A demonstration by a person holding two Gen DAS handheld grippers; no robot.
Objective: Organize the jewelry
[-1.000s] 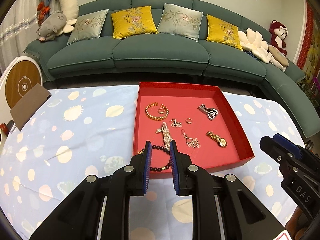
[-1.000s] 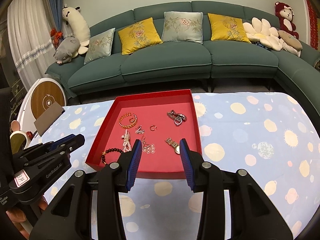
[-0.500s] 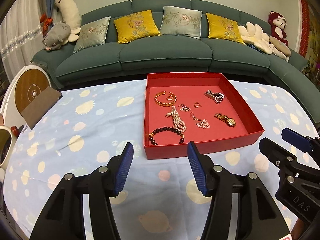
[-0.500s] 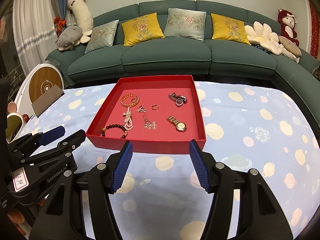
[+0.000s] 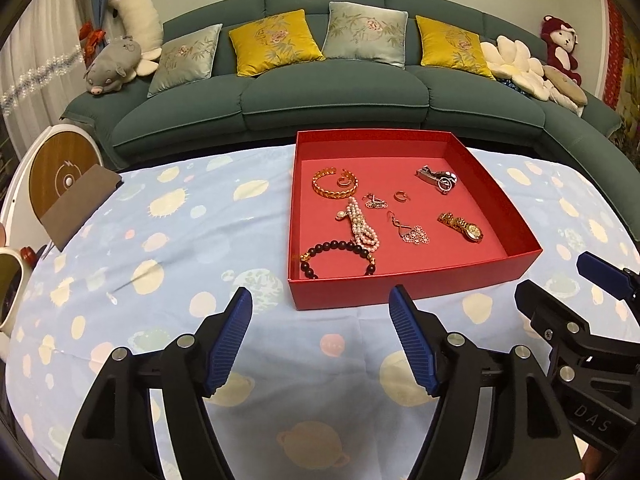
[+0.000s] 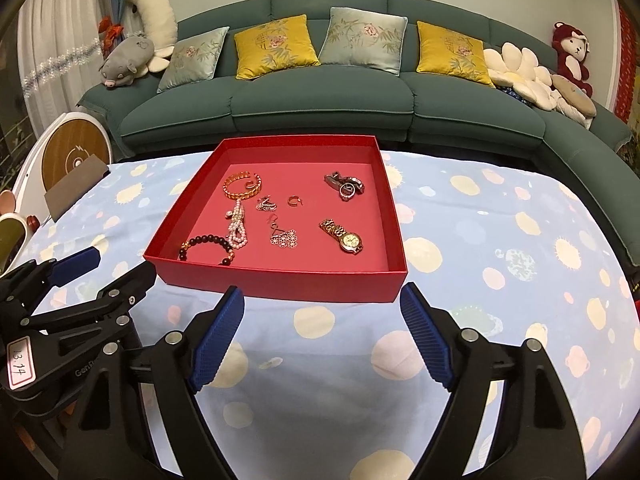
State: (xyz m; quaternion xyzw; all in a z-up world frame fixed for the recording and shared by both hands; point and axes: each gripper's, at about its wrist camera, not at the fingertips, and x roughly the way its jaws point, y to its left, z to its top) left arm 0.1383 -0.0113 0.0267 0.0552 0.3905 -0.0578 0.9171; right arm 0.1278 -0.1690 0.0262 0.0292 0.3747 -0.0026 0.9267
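A red tray sits on the patterned blue tablecloth. Inside lie a black bead bracelet, a pearl strand, a gold bangle, a gold watch, a silver watch, and small earrings. My left gripper is open and empty, held back from the tray's near wall. My right gripper is open and empty, also short of the near wall. Each gripper shows in the other's view, the right one and the left one.
A green sofa with cushions and plush toys runs behind the table. A brown card and a round white device stand at the table's left end. A cup rim shows at far left.
Both grippers pulled back from the tray toward the near table edge. The left gripper's jaws opened from nearly shut to wide; the right jaws widened too.
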